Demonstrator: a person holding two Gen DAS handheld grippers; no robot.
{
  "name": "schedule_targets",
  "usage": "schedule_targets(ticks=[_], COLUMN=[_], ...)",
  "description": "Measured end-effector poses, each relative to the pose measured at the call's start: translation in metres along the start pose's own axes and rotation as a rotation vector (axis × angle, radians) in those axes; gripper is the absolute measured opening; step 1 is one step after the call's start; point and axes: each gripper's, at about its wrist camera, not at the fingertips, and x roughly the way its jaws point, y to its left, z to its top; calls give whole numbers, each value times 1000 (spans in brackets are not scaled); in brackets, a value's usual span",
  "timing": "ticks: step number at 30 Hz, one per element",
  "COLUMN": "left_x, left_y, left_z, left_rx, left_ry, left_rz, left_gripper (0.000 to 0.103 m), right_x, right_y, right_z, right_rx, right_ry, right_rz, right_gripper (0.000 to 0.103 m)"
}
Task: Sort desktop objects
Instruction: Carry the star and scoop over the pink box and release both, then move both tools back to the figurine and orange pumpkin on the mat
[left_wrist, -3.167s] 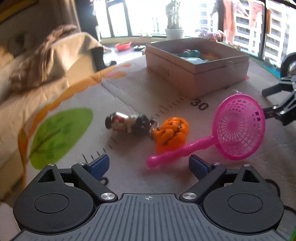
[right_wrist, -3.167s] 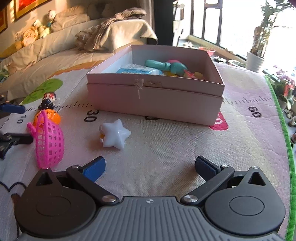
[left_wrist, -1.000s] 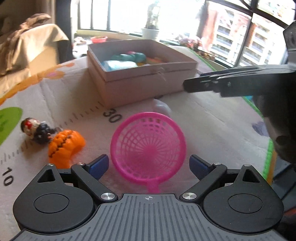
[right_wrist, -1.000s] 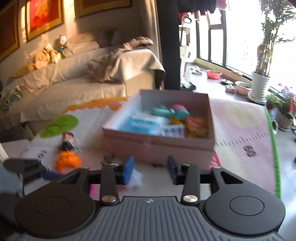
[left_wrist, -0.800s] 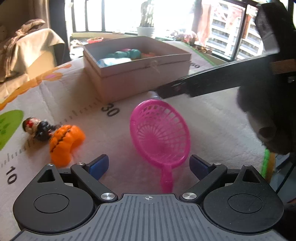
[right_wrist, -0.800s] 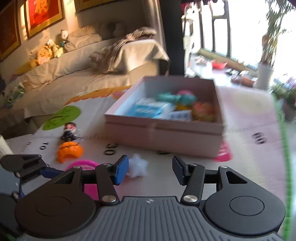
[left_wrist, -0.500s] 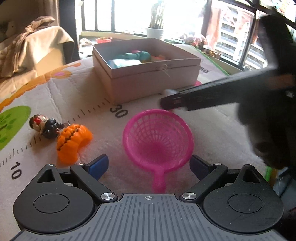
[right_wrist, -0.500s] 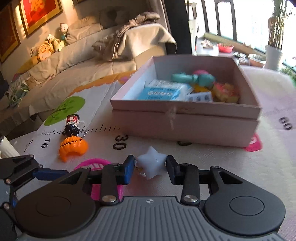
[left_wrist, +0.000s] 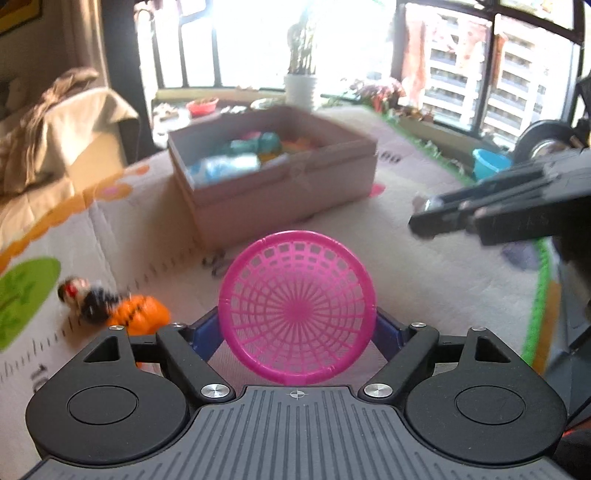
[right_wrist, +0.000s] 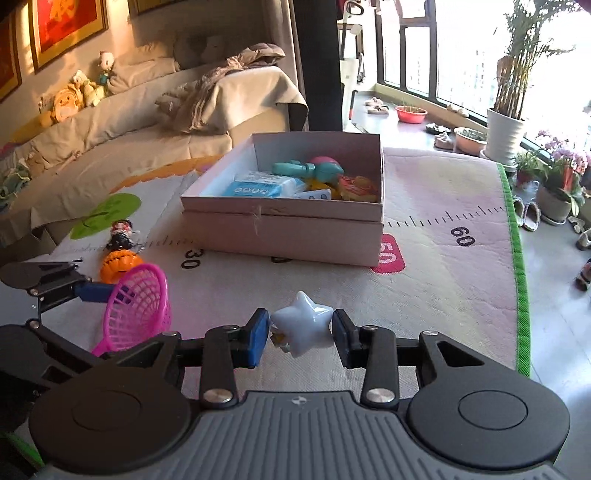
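Fingers (right_wrist: 258, 338): right pair clamps star (right_wrist: 303, 323) above the mat (right_wrist: 443, 280); left pair (left_wrist: 207, 330) holds net (left_wrist: 297, 306) raised. Step, by my reading: carrying both to box (right_wrist: 295, 225); next, lift over its wall and release. Only right view shows net's handle.
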Motion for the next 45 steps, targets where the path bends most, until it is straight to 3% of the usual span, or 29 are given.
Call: schedule_targets(ticks=[5, 9, 14, 19, 23, 27, 31, 35, 39, 42, 45], left_x=[-13, 8, 71, 119, 105, 67, 35, 16, 1, -8, -13], left_y=[17, 28, 38, 42, 55, 61, 60, 64, 83, 93, 99], left_z=[66, 127, 183, 204, 189, 148, 100, 56, 16, -12, -27], left_rx=[-67, -119, -227, -269, -255, -164, -88, -52, -119, -187, -217], left_ry=[-100, -196, -165, -120, -144, -195, -216, -174, -120, -90, -81], left_rz=[-28, -29, -94, -131, -107, 11, 127, 217, 247, 238, 234], left_gripper=[87, 87, 87, 96, 97, 100, 101, 101, 101, 101, 101], right_x=[-14, -13, -3, 7, 11, 18, 35, 69, 85, 99, 113], right_y=[-2, -10, -22, -31, -43, -45, -36, -21, -10, -8, -6], right_z=[10, 20, 30, 34, 38, 52, 80, 108, 115, 112, 109], right_rx=[-16, 10, 45, 52, 66, 75, 74, 69, 47, 57, 78], right_ry=[-69, -111, -122, -109, -113, -135, -151, -106, -63, 15, 77], right_rz=[10, 4, -4, -8, -24, -23, 36, 60, -35, -137, -136], right_gripper=[37, 37, 37, 37, 37, 37, 37, 42, 41, 26, 17])
